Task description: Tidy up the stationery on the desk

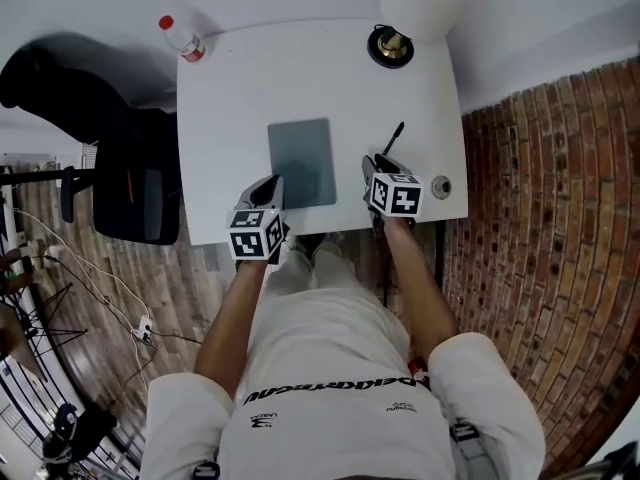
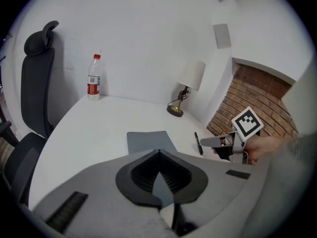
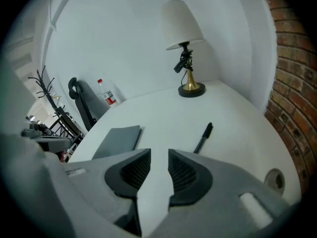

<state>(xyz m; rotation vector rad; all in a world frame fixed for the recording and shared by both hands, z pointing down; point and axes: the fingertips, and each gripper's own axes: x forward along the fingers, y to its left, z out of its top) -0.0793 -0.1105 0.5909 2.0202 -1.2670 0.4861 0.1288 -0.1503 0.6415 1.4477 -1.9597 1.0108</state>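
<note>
Fingers of the left gripper are clenched together, empty, a flat grey rectangular notebook just ahead. The right gripper stands released, a slim black pen ahead-right.

**Small office or study corner**

Marked out by a white desk set against a plain white wall. Black high-backed office chair at the left, shaded table lamp at the far edge, exposed brick wall on the right, wood-plank floor below.

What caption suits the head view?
Left hand-held gripper and right hand-held gripper flank a grey notebook beside a black pen.
</note>
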